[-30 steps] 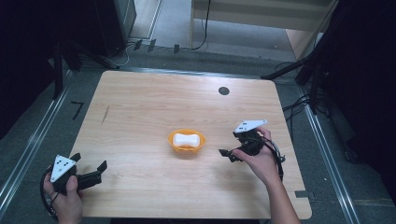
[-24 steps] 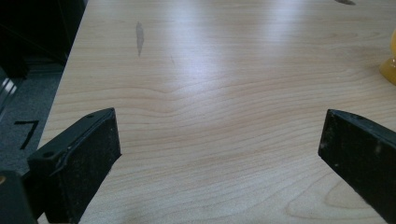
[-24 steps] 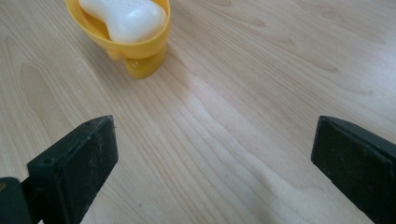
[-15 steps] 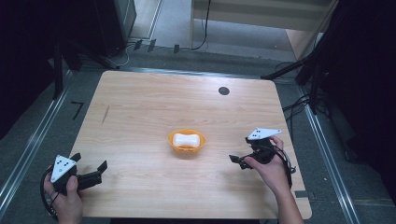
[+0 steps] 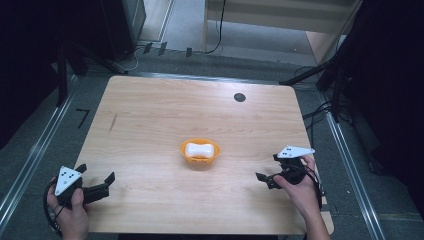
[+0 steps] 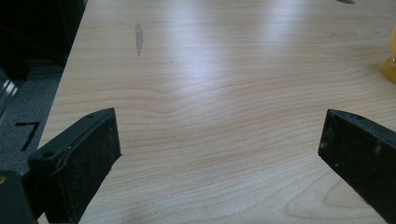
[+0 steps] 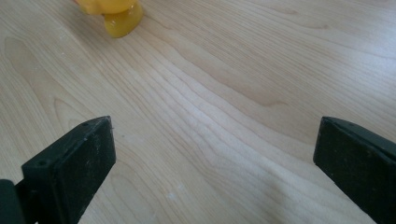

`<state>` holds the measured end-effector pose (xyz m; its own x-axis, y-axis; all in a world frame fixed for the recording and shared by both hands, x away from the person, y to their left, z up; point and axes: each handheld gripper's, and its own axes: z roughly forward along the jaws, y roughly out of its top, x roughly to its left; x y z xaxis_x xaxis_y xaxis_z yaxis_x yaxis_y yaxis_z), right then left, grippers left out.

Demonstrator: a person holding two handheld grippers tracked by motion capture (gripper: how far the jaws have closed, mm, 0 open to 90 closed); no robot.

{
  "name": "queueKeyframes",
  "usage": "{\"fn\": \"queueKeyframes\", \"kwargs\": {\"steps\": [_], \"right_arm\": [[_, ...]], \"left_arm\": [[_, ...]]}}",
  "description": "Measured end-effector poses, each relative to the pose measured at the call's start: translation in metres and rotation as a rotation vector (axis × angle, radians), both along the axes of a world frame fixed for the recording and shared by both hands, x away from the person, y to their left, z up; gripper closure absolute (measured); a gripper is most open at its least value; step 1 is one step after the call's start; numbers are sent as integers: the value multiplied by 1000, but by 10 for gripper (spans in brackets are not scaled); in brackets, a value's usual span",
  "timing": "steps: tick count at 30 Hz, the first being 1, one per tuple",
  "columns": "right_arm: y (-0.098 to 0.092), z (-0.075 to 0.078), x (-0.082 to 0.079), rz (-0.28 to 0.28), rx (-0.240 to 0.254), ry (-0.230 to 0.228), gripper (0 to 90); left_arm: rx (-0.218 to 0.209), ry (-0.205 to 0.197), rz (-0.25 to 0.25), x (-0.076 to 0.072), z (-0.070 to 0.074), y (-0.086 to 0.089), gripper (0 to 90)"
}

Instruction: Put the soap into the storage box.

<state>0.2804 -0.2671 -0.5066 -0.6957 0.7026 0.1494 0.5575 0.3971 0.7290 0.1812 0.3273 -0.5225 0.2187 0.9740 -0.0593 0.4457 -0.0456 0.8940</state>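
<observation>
Since a second ago, the right gripper (image 5: 269,171) has drawn back from the bowl toward the table's near right edge, its matte black jaws having just opened wide with nothing between them. At the near left corner, the left gripper (image 5: 95,176) rests unmoved, jaws also wide and empty. Between them, well apart from both, sits a small round orange bowl (image 5: 200,154) holding a white bone-shaped piece (image 5: 200,148) on the smooth pale woodgrain table (image 5: 150,120).

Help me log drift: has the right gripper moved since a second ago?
Yes. The right gripper has drawn back from the orange bowl toward the near right table edge, jaws open and empty.
</observation>
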Motion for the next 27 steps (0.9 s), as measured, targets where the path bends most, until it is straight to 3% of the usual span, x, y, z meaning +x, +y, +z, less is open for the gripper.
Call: {"fn": "queueKeyframes", "kwargs": {"steps": [27], "right_arm": [[-56,-24,-28,-111,63,8,0]], "left_arm": [[11,2,1,-1,0,0,0]]}}
